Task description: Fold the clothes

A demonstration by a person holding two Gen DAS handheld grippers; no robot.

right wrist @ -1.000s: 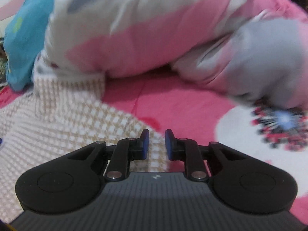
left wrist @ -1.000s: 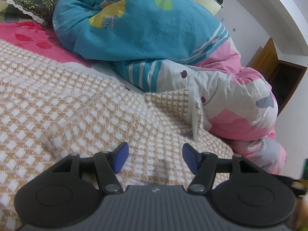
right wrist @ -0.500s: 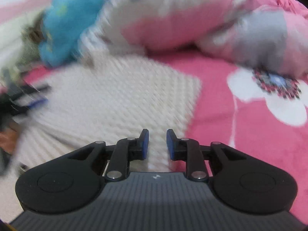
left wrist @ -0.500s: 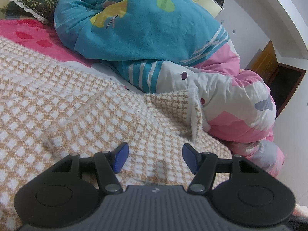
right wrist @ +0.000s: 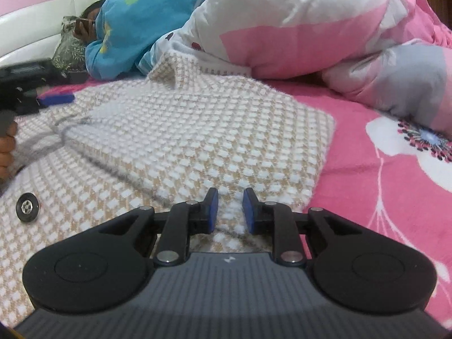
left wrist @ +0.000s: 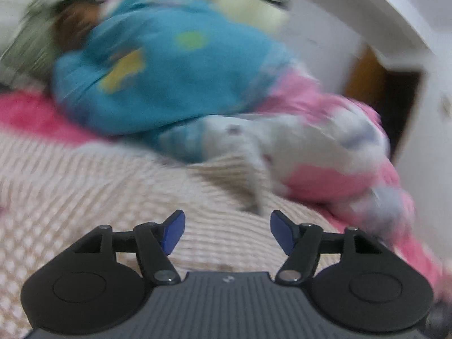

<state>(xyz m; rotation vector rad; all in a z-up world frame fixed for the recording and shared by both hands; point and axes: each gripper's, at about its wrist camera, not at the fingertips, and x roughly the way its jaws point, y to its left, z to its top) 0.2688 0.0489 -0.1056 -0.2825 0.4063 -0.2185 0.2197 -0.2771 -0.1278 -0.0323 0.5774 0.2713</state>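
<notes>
A beige-and-white checked knit garment (right wrist: 197, 130) lies spread on the bed, its right part folded over the middle and a sleeve edge standing up at the back. One dark button (right wrist: 27, 207) shows at lower left. My right gripper (right wrist: 230, 197) hovers low over the garment's near right corner, jaws narrowly apart with nothing clamped. My left gripper (left wrist: 227, 220) hangs over the same garment (left wrist: 84, 183), its jaws opening and empty; this view is blurred. One blue pad (right wrist: 56, 98) of the left gripper shows at the garment's far left, with a hand below it.
A pink, white and grey quilt (right wrist: 310, 28) is bunched along the garment's far edge. Behind it a person in a blue top (right wrist: 158, 8) lies on a patterned pillow (right wrist: 67, 48). Pink floral bedsheet (right wrist: 381, 197) lies to the right. A dark doorway (left wrist: 395, 99) stands beyond the bed.
My right gripper swung left and down from the quilt to the garment's near right corner. The left gripper rose and rolled, its jaws slightly wider, and its view turned blurry.
</notes>
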